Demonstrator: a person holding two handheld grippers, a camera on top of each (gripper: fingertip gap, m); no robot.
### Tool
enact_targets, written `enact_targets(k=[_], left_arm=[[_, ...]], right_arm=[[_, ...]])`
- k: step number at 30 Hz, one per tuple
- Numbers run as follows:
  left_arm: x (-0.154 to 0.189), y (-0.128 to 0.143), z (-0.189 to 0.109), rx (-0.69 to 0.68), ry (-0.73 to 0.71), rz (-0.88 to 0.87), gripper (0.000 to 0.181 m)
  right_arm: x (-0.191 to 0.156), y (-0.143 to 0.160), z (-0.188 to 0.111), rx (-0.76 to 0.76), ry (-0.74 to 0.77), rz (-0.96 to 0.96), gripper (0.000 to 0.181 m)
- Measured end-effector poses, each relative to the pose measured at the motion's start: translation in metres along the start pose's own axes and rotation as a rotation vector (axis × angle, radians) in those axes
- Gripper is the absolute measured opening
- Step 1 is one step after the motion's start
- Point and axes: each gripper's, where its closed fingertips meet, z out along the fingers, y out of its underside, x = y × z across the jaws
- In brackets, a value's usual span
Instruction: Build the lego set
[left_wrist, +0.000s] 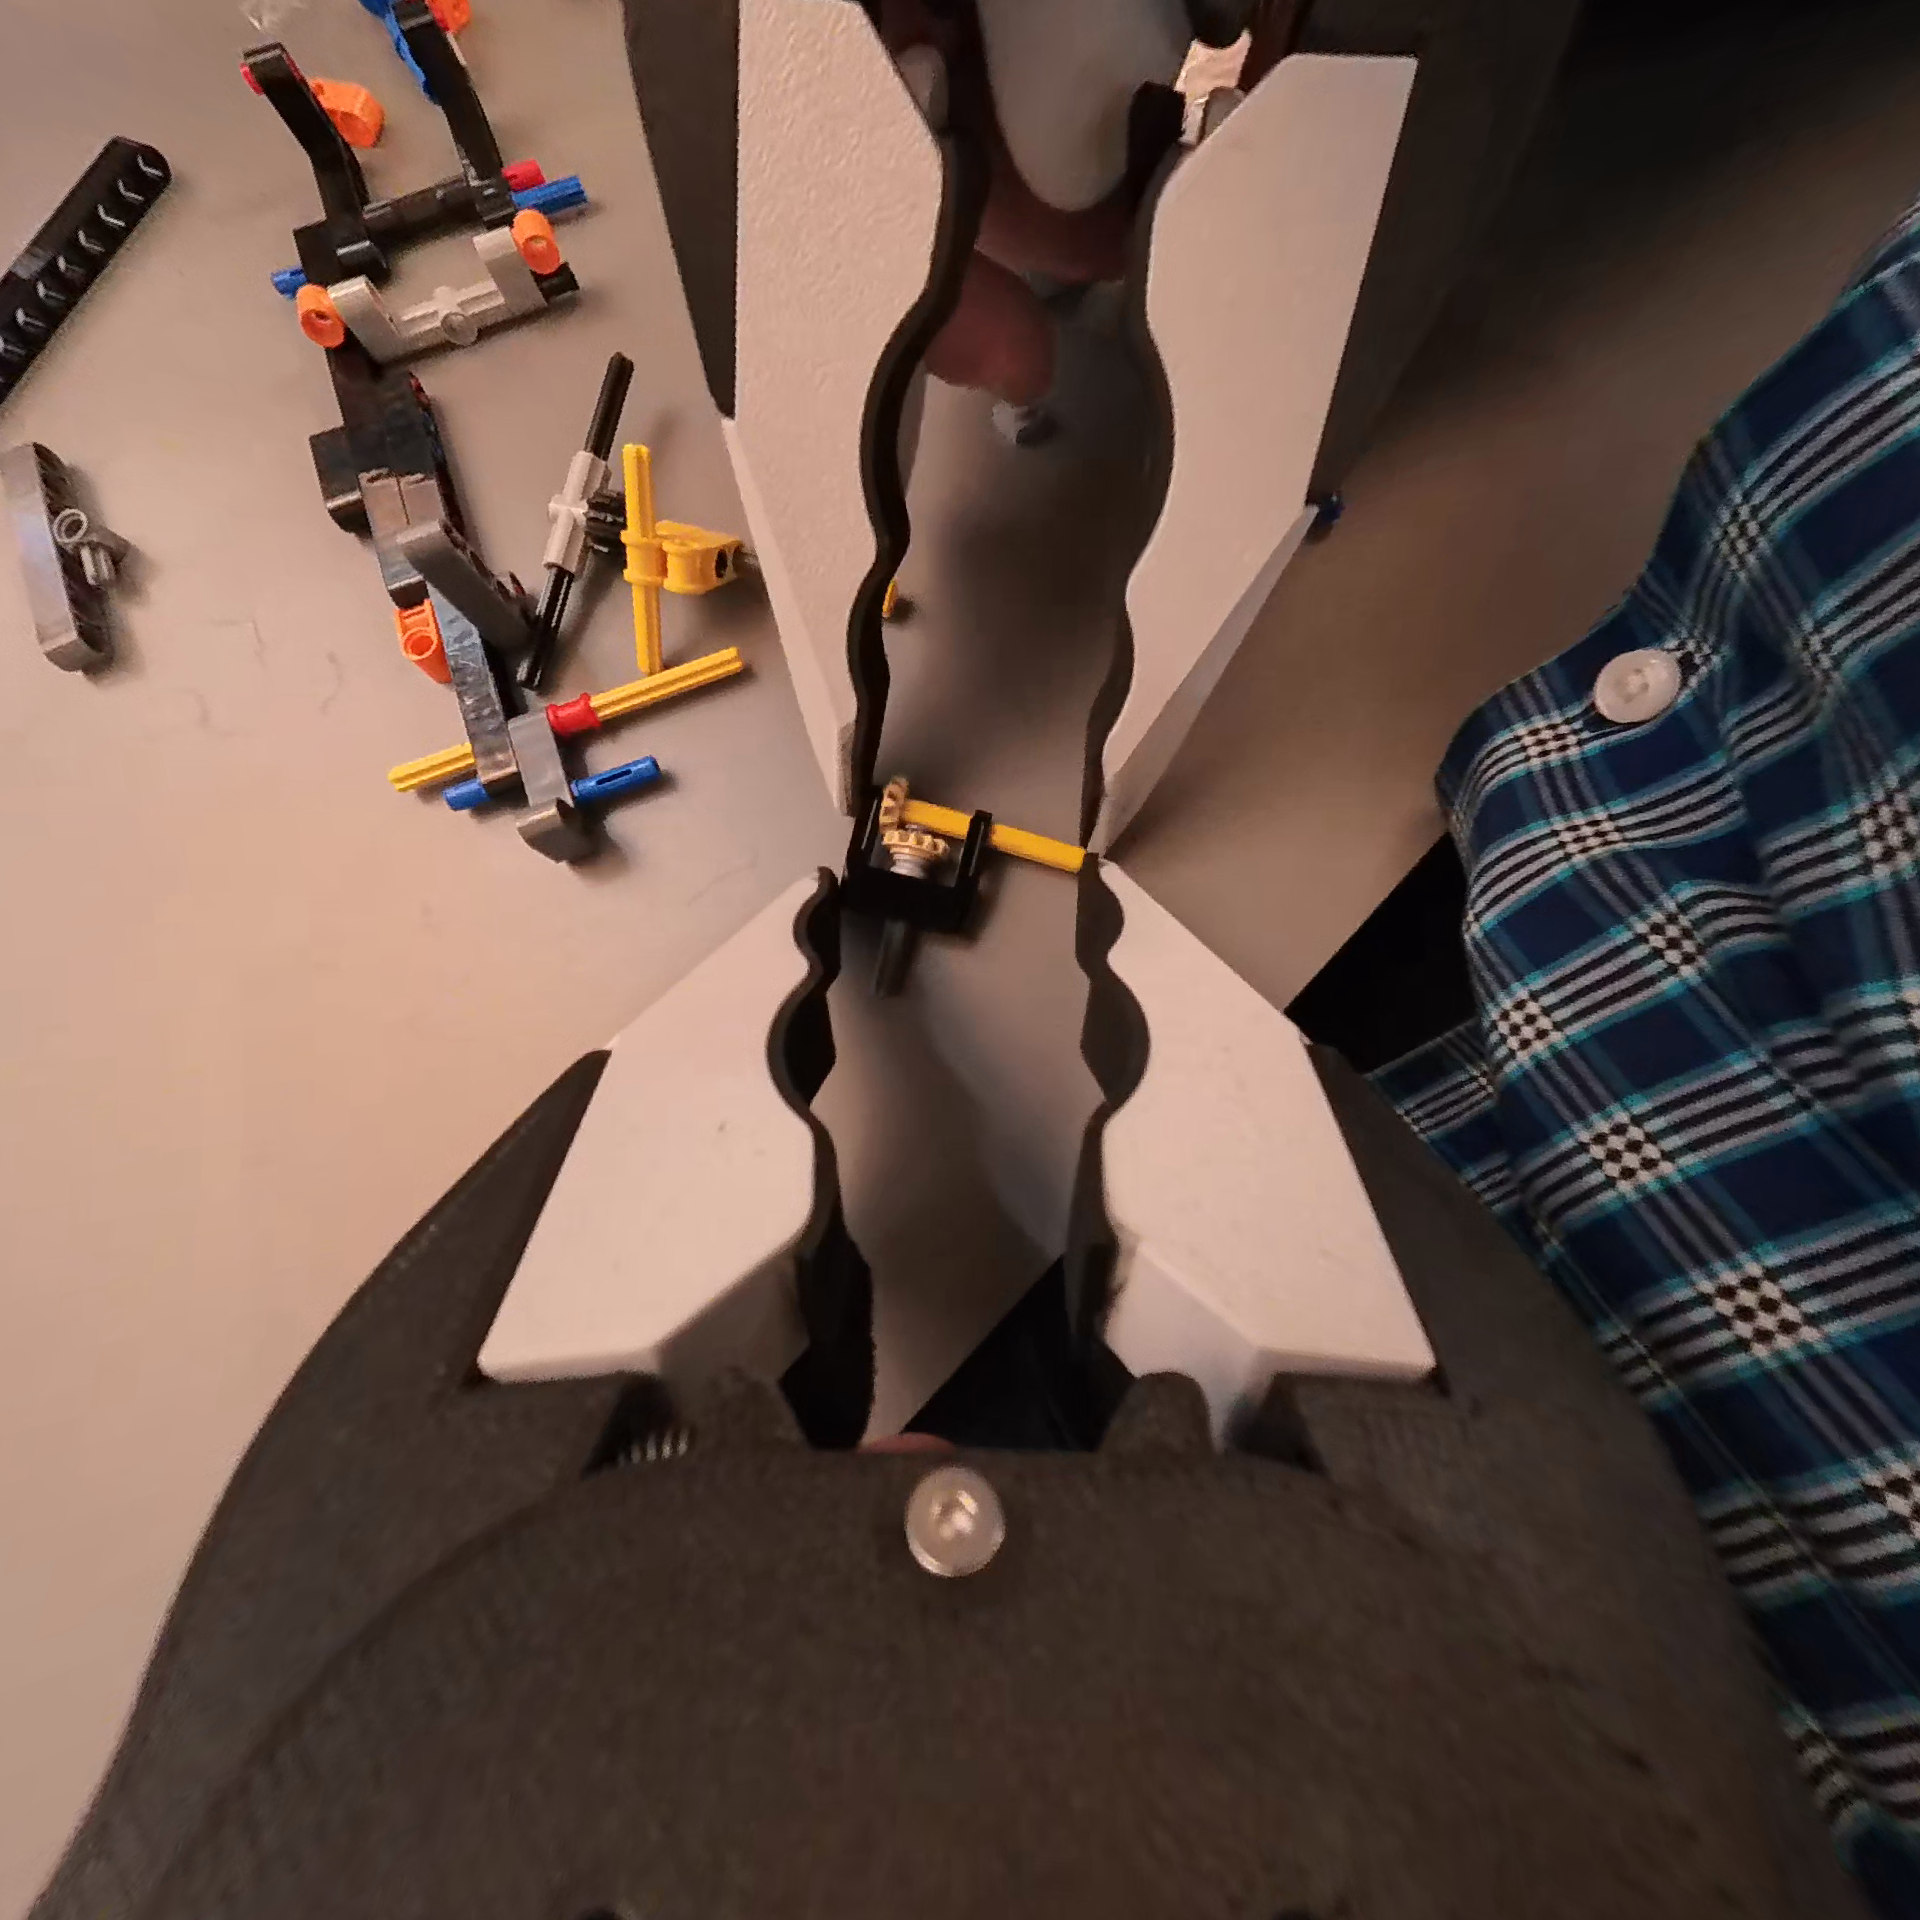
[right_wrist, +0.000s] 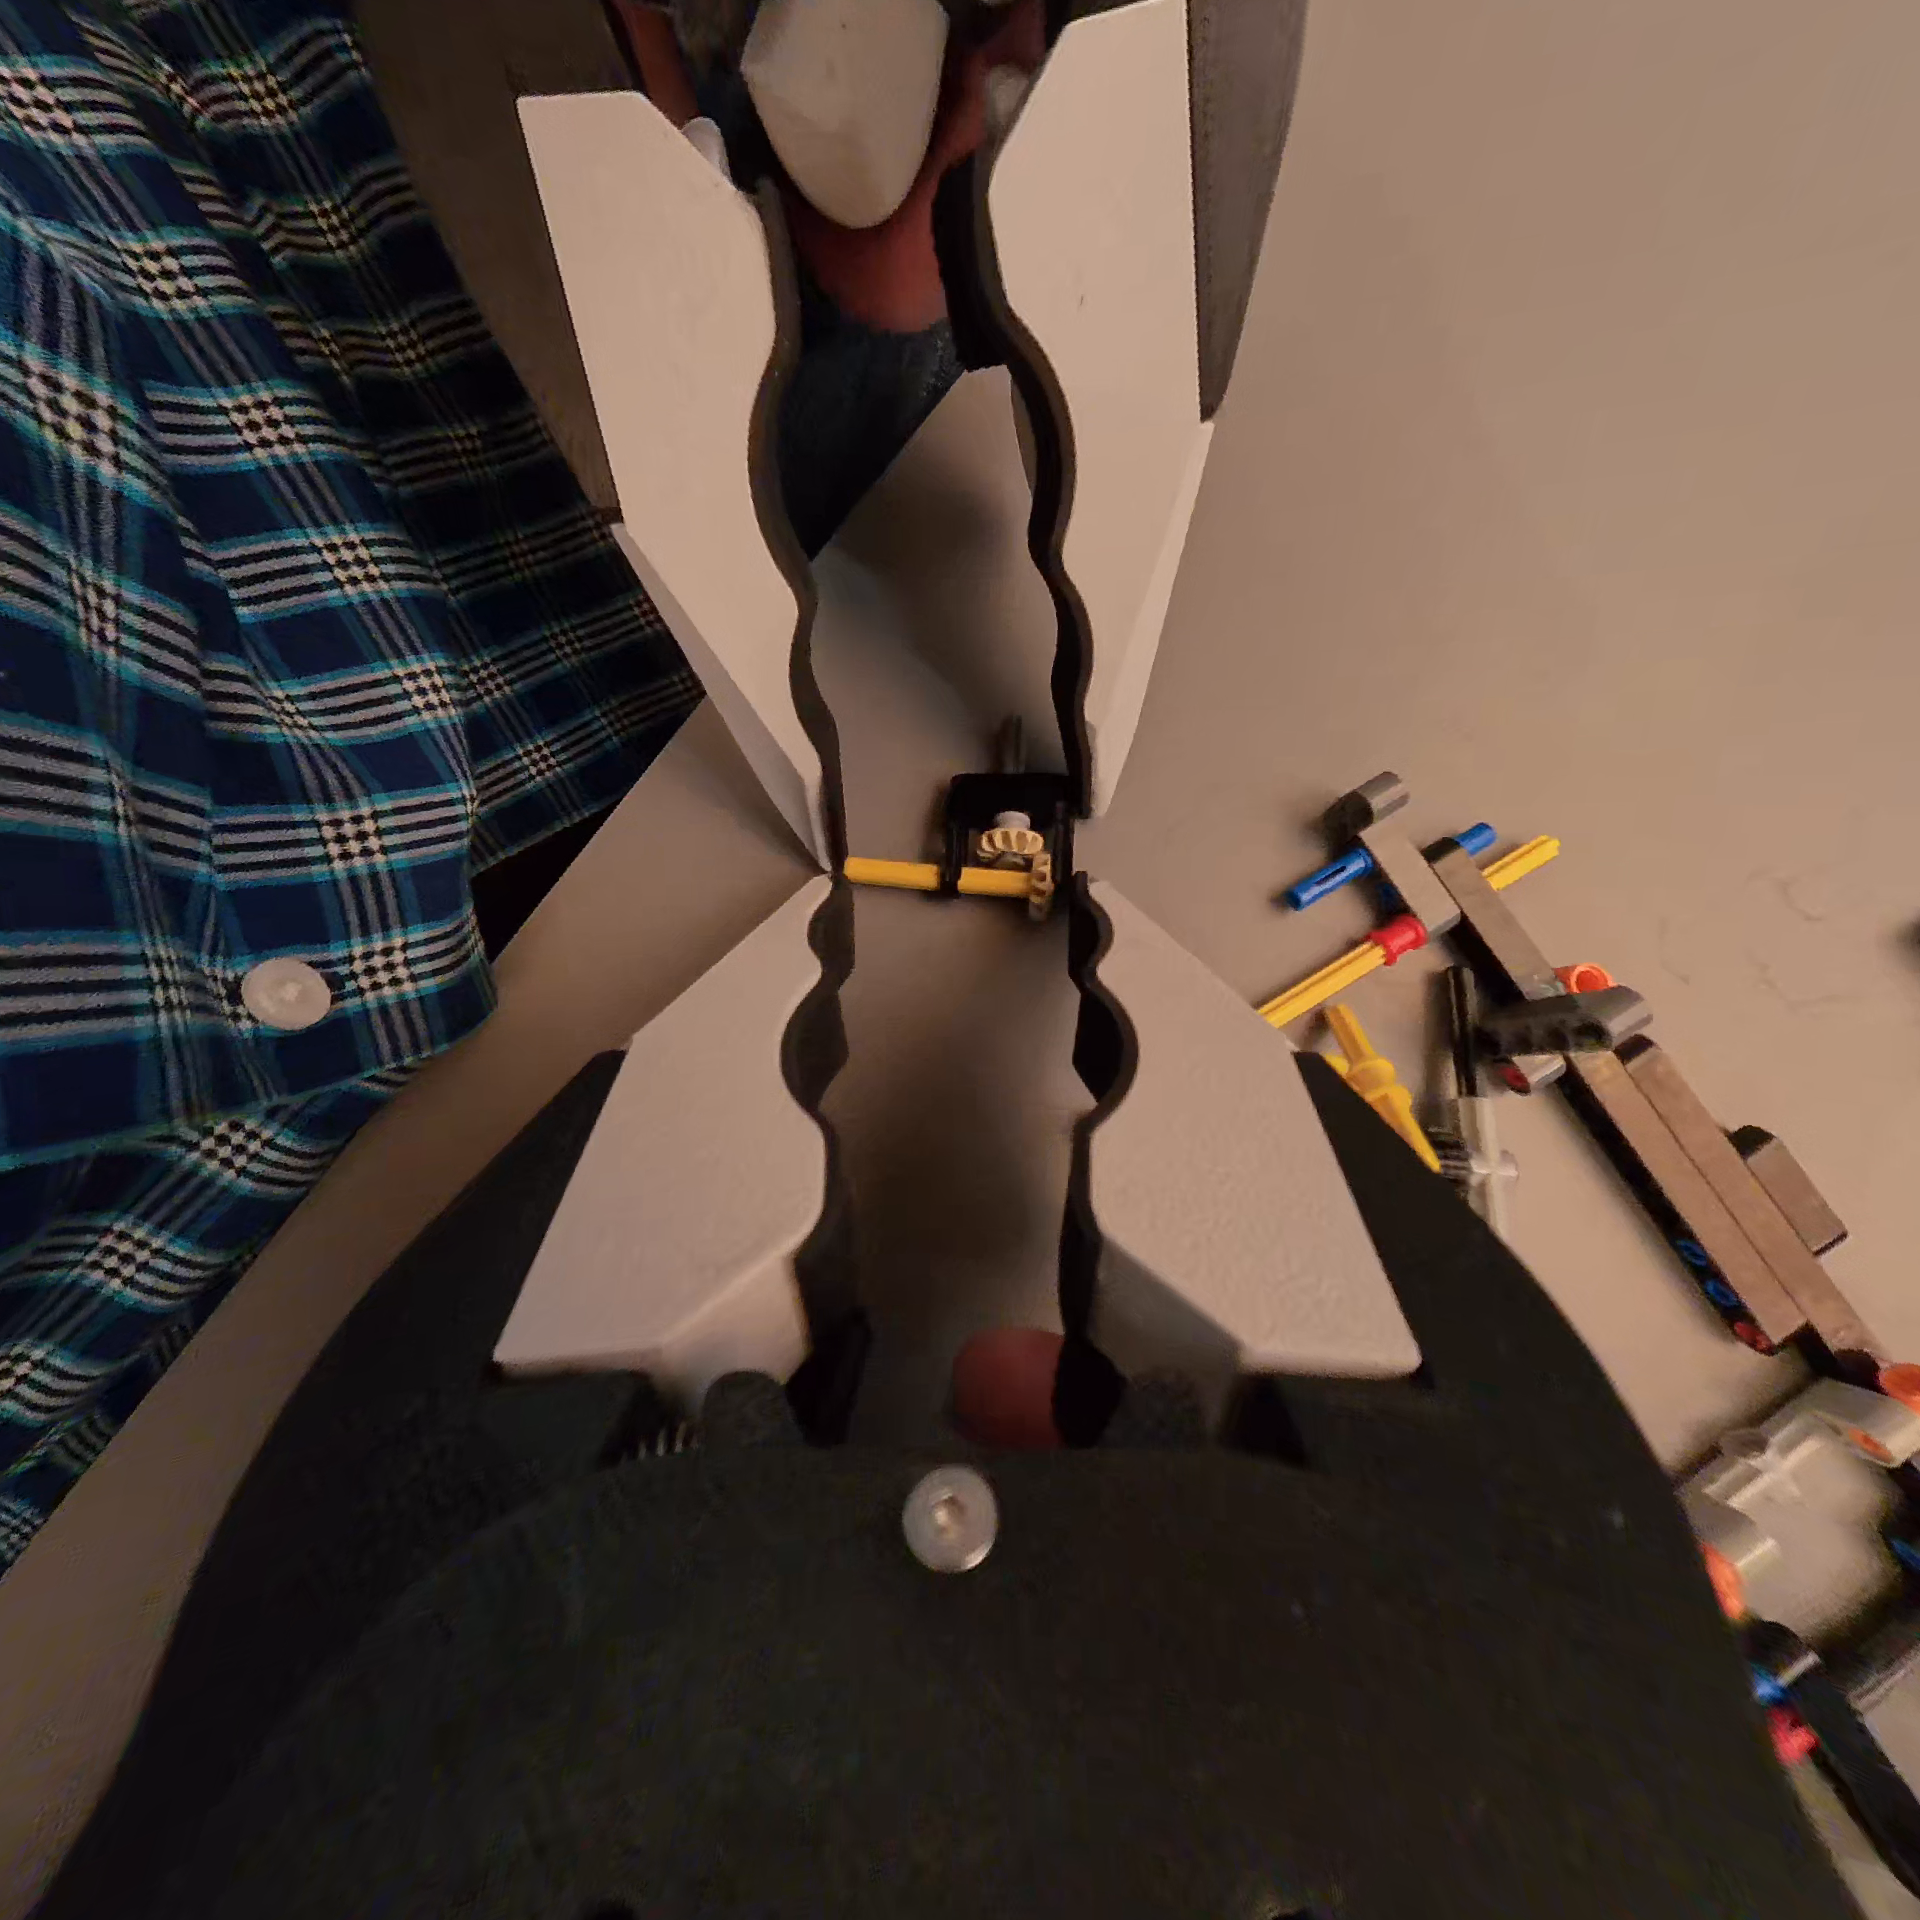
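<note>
A small gear assembly (left_wrist: 920, 868) hangs between the two grippers, which meet tip to tip over the grey table (left_wrist: 208, 1039). It is a black frame holding tan bevel gears, with a yellow axle (left_wrist: 1029, 840) through it and a dark axle sticking out. My left gripper (left_wrist: 956, 883) is closed across it, one fingertip against the frame and the other at the axle's end. My right gripper (right_wrist: 956, 894) grips the same assembly (right_wrist: 1003, 831) from the opposite side, between the yellow axle's (right_wrist: 894, 873) end and the gear.
Loose parts lie on the table to the left: a black and grey chassis build (left_wrist: 416, 260), a black beam (left_wrist: 73, 260), a grey beam (left_wrist: 57, 561) and yellow axles (left_wrist: 665, 551). They also show in the right wrist view (right_wrist: 1507, 987). A person's plaid shirt (left_wrist: 1714, 935) is close by. Left and right tips are no more than a few centimetres apart. The grey beam (left_wrist: 57, 561) is about equally far from each gripper, around 20 cm.
</note>
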Motion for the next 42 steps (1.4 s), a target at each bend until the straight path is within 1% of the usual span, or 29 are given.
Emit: enact_targets(k=[11, 14, 15, 17, 19, 22, 24, 32, 42], left_arm=[[0.001, -0.001, 0.001, 0.006, 0.003, -0.011, 0.043], [0.0, -0.001, 0.001, 0.011, -0.002, -0.021, 0.044], [0.0, -0.001, 0.001, 0.011, 0.0, -0.022, 0.044], [0.0, 0.0, 0.001, 0.011, 0.001, -0.022, 0.044], [0.0, -0.001, 0.001, 0.01, 0.006, -0.02, 0.044], [0.0, -0.001, 0.001, 0.011, 0.011, -0.018, 0.044], [-0.001, -0.001, 0.0, 0.012, 0.012, -0.02, 0.044], [-0.002, -0.001, -0.001, 0.015, 0.034, -0.011, 0.045], [-0.003, -0.003, -0.003, 0.012, 0.036, 0.022, 0.044]], right_arm=[[-0.001, -0.001, -0.002, 0.005, -0.003, 0.006, 0.04], [0.001, 0.001, -0.005, 0.0, 0.013, 0.023, 0.043], [0.002, 0.002, -0.007, -0.001, 0.023, 0.027, 0.04], [0.006, 0.001, -0.012, 0.018, 0.036, 0.043, 0.025], [0.01, 0.0, -0.015, 0.03, 0.041, 0.051, 0.02], [0.014, -0.003, -0.012, 0.03, 0.061, 0.028, 0.007], [0.014, -0.005, -0.01, 0.034, 0.05, 0.02, 0.004], [0.013, -0.007, -0.008, 0.06, 0.027, 0.016, 0.005], [0.013, -0.007, -0.008, 0.071, 0.035, -0.006, 0.005]])
